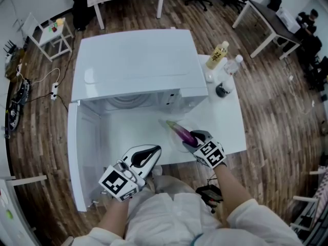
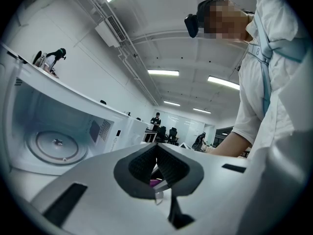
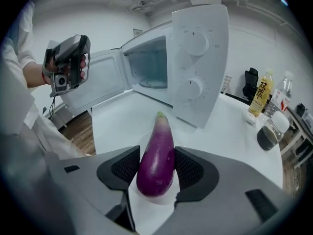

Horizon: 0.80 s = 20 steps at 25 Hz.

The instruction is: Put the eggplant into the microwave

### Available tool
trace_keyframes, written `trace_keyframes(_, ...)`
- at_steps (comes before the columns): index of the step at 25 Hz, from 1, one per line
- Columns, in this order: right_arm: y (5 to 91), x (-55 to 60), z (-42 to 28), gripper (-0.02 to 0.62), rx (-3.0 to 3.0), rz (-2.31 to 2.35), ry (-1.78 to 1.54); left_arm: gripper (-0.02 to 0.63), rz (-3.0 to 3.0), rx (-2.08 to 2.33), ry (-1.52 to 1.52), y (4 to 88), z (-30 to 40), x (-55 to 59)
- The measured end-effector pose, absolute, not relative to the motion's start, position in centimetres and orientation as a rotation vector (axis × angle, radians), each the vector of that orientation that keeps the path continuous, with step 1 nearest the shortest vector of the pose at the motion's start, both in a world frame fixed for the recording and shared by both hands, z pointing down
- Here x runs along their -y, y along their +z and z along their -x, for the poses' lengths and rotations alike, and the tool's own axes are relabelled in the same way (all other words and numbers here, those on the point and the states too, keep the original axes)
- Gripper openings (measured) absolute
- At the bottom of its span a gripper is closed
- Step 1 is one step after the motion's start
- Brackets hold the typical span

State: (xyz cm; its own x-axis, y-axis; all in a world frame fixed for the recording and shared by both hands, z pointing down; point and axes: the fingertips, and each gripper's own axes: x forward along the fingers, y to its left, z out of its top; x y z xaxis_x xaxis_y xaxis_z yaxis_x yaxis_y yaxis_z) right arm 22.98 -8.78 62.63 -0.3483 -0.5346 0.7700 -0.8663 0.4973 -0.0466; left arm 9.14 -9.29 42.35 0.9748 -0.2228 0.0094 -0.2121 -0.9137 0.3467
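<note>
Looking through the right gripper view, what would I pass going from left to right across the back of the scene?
left gripper → open microwave door → microwave's dial panel → yellow bottle

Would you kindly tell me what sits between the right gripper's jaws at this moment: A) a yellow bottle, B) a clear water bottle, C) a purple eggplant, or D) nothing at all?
C: in the right gripper view the purple eggplant sits lengthwise between the pads of the right gripper, which touch it on both sides.
</note>
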Motion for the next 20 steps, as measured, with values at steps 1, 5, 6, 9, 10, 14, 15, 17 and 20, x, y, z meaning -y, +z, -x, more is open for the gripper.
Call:
trace_keyframes(1,62.5,8.9,-22.6,0.239,2.04,-1.144,0.596,0.003,-2.77,0.319,-0.045,42.3,-9.0,9.3)
trace_keyframes(5,62.2,9.4,-21.3,0.239,2.067,-1.133,0.591,0.003,-2.768,0.337,-0.049,42.4,-8.4,9.4)
trace_keyframes(6,62.0,9.6,-21.0,0.239,2.074,-1.13,0.588,0.003,-2.767,0.341,-0.051,42.4,-8.2,9.4)
trace_keyframes(9,61.5,10.0,-19.9,0.239,2.095,-1.122,0.579,0.003,-2.763,0.355,-0.058,42.4,-7.6,9.5)
trace_keyframes(10,61.3,10.2,-19.5,0.239,2.103,-1.122,0.575,0.003,-2.762,0.359,-0.06,42.4,-7.4,9.5)
trace_keyframes(14,60.4,11.2,-18.0,0.238,2.135,-1.121,0.559,0.003,-2.759,0.371,-0.064,42.4,-6.9,9.6)
trace_keyframes(15,60.2,11.5,-17.6,0.239,2.14,-1.118,0.555,0.003,-2.759,0.373,-0.065,42.4,-6.8,9.6)
trace_keyframes(17,59.9,12.2,-16.9,0.239,2.15,-1.117,0.547,0.003,-2.757,0.375,-0.066,42.4,-6.5,9.6)
trace_keyframes(20,59.3,13.4,-15.4,0.238,2.179,-1.12,0.543,0.003,-2.751,0.38,-0.068,42.6,-6.0,9.6)
